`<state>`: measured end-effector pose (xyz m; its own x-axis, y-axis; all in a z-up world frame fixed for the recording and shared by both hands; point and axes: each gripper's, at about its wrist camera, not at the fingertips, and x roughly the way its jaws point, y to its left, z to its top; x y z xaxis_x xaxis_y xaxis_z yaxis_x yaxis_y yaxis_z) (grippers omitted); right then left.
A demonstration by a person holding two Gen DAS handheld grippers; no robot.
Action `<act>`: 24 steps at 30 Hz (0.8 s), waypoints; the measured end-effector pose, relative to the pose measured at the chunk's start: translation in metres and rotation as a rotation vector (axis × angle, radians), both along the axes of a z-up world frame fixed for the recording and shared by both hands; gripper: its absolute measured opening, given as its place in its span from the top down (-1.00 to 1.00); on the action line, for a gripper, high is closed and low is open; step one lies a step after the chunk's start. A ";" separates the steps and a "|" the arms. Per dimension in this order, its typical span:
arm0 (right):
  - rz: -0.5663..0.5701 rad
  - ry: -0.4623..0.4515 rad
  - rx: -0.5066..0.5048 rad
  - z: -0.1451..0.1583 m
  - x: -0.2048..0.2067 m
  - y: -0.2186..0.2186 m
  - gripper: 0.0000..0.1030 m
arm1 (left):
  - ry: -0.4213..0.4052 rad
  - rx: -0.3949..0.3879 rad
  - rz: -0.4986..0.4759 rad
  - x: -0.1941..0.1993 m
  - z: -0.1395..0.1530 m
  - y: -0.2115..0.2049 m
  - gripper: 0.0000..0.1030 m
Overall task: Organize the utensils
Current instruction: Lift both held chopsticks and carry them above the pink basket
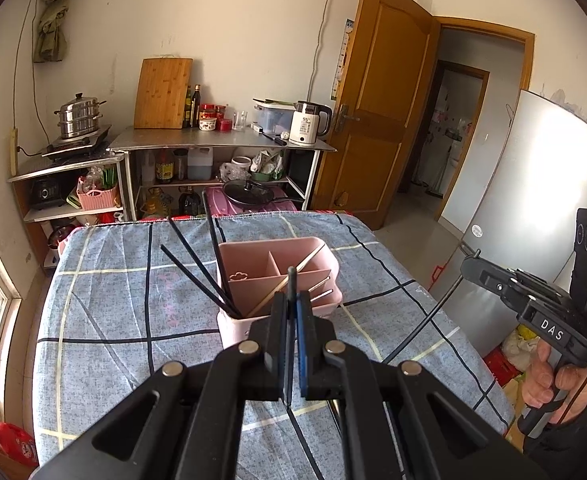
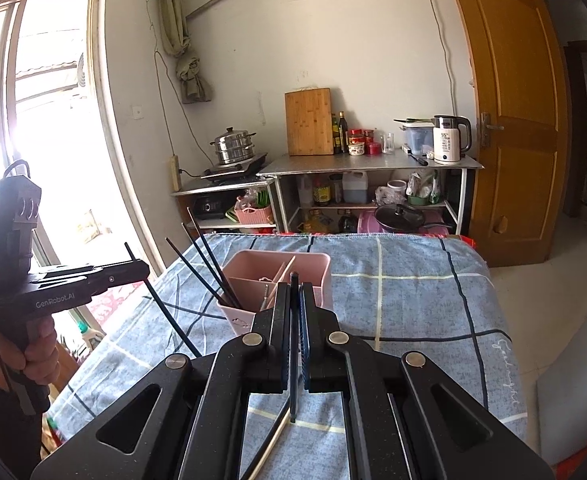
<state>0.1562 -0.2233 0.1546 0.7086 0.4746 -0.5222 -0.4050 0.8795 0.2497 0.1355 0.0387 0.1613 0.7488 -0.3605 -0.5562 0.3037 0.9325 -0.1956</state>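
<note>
A pink divided utensil holder point(image 1: 325, 268) point(image 2: 319, 270) stands on the blue checked tablecloth point(image 1: 133, 300). Several black chopsticks point(image 1: 197, 264) lean out of its left compartment, and wooden chopsticks point(image 1: 305, 264) rest in the others. My left gripper point(image 1: 291, 300) is shut on a black chopstick point(image 1: 291, 280), just in front of the holder. In the right wrist view it point(image 2: 143, 270) hangs to the left of the holder. My right gripper point(image 2: 294, 292) is shut on another black chopstick point(image 2: 293, 392), near the holder's front. A wooden chopstick point(image 2: 271, 444) lies on the cloth below it.
Behind the table stand metal shelves point(image 1: 221, 144) with a kettle point(image 1: 307, 122), a cutting board point(image 1: 163, 94), bottles and a steamer pot point(image 1: 79, 116). A wooden door point(image 1: 377, 112) is open at the right, with a fridge point(image 1: 533, 184) beside it and a window point(image 2: 45, 120) on the left.
</note>
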 end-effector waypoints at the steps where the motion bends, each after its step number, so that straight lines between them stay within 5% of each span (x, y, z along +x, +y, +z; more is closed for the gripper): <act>1: 0.007 -0.006 0.002 0.003 0.001 0.002 0.93 | -0.005 0.000 -0.001 0.000 0.003 0.000 0.91; 18: 0.067 -0.087 0.089 0.056 0.049 0.042 0.93 | -0.111 0.008 0.030 0.031 0.079 0.011 0.91; 24: 0.036 -0.111 0.124 0.065 0.071 0.045 0.93 | -0.113 0.014 0.043 0.054 0.084 0.013 0.91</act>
